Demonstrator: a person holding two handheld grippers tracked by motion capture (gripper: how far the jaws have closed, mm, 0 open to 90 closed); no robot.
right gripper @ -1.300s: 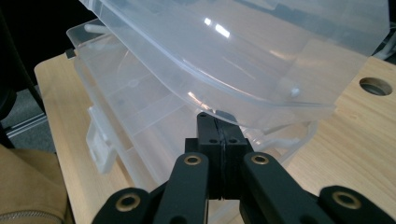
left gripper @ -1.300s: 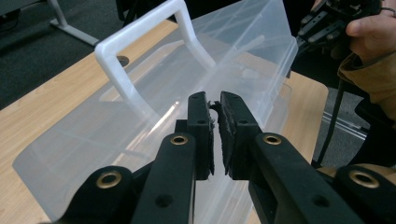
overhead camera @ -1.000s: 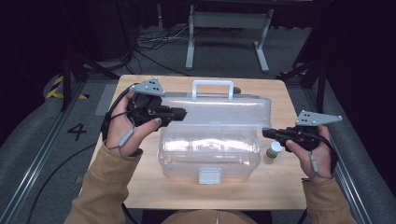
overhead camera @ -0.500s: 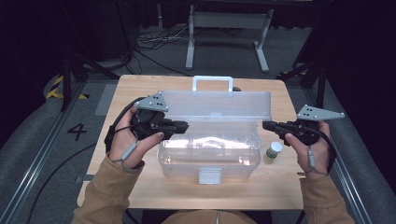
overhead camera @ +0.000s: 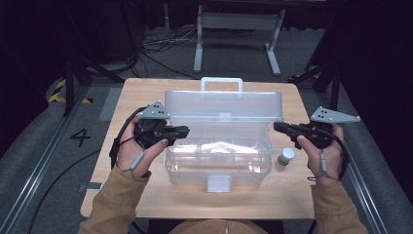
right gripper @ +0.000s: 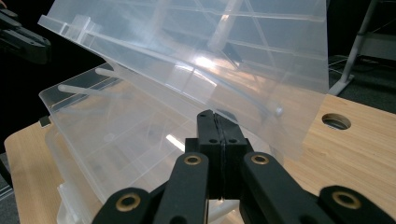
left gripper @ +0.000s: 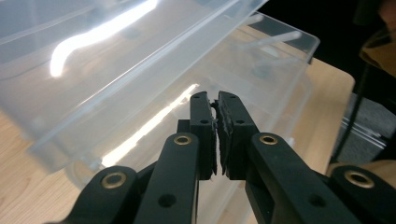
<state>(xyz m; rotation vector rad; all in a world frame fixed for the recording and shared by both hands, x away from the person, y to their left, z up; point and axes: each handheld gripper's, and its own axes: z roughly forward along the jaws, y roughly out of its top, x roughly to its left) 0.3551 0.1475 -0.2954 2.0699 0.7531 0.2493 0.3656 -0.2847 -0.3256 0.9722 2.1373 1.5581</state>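
On the wooden table (overhead camera: 146, 92), a clear plastic storage box (overhead camera: 217, 161) sat at the centre with its long axis running from the person's left to the person's right. Its hinged lid (overhead camera: 223, 108) stood partly raised, tilted over the open base, with the carry handle (overhead camera: 221, 82) on the far side and the latch (overhead camera: 218, 183) facing the person.

The left gripper (overhead camera: 181, 130) was positioned at the left end of the box and pointed inward along the long axis, just under the lid's left edge. The right gripper (overhead camera: 278, 126) was positioned at the right end and pointed inward at the lid's right edge. Both tips lay close to the lid, and neither hand was clearly nearer. Contact with the plastic could not be confirmed from these views.

The left gripper view showed the jaws nearly together, with a thin gap between the pads (left gripper: 205, 122) and nothing between them. The right gripper view showed the jaws fully closed, pad against pad (right gripper: 209, 127), with nothing held.

A small green-labelled jar (overhead camera: 286, 156) stood on the table beside the right end of the box, below the right gripper.

Judgement: the work in hand was moving the lid by both ends with closed tips.
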